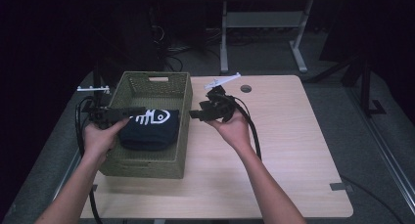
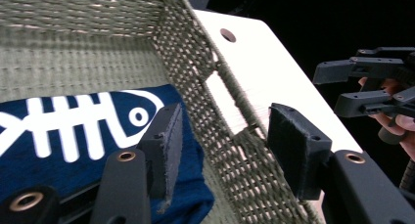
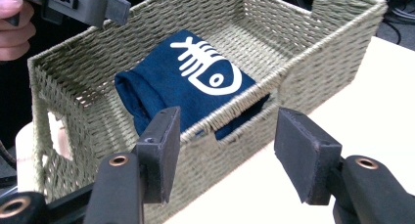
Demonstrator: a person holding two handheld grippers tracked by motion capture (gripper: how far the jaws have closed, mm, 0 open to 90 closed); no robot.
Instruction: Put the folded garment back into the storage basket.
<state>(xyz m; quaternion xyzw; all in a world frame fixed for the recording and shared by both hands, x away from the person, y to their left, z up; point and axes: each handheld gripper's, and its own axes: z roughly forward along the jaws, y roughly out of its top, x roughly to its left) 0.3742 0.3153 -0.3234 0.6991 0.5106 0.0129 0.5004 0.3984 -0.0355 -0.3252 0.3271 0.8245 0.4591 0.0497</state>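
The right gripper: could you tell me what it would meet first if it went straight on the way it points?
Most likely the basket's near wall, straight ahead of the open right gripper.

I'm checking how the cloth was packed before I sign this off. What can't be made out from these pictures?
- Underside of the folded navy cloth, all views: its own folds and the basket wall hide it.
- Left part of the fish print, left gripper view: cut by the frame edge.
- Left gripper tips, high view: dark against the cloth.
- Floor behind the table, high view: too dark.
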